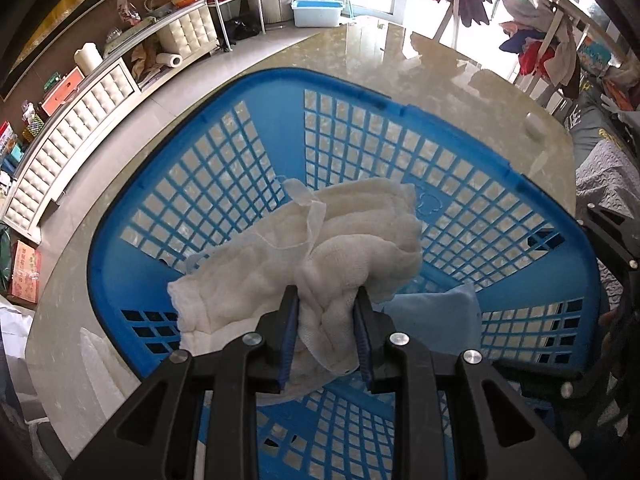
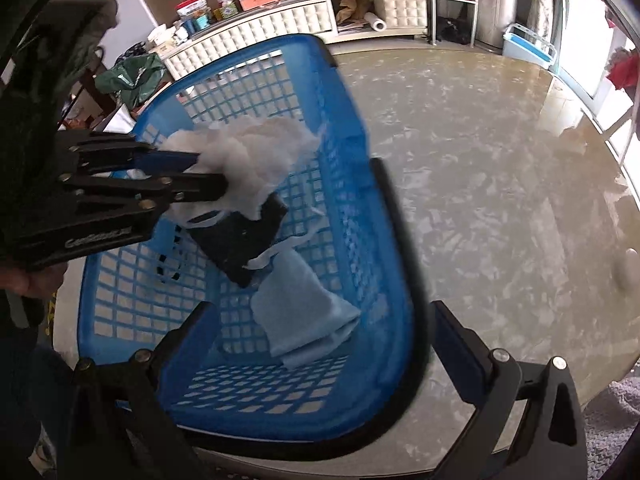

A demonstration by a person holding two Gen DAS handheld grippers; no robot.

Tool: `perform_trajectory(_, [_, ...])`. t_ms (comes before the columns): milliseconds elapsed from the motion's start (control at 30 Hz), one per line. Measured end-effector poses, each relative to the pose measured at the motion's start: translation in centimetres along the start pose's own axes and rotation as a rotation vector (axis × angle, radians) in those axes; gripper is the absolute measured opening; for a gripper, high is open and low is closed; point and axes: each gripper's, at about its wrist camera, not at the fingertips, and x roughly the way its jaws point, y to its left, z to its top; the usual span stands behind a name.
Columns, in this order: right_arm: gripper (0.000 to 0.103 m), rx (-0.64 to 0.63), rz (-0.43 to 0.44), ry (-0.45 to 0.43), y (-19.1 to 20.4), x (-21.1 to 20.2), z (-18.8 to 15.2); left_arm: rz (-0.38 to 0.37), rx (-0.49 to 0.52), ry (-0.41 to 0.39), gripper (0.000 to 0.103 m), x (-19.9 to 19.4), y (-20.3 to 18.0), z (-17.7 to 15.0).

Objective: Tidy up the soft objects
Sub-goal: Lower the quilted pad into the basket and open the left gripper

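The left wrist view looks steeply down into the blue basket (image 1: 280, 92), very near. The right wrist view faces it from beside, perhaps slightly blurred; both share the basket interior.

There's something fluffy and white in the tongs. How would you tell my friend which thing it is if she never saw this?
Look for the big blue basket on the shiny table. Above its inside, the left tongs pinch a crumpled white cloth. The other cloths in the basket lie flat on the bottom, one pale blue and one black; only the white one is bunched up and lifted.
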Motion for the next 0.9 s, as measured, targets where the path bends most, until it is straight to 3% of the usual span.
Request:
perform_trajectory(733, [0.102, -0.027, -0.044, 0.016, 0.5, 0.5, 0.7, 0.031, 0.024, 0.02, 0.029, 1.6, 0.4, 0.8])
perform_trajectory(900, [0.102, -0.028, -0.053, 0.015, 0.7, 0.4, 0.7, 0.036, 0.022, 0.013, 0.039, 1.2, 0.6, 0.8])
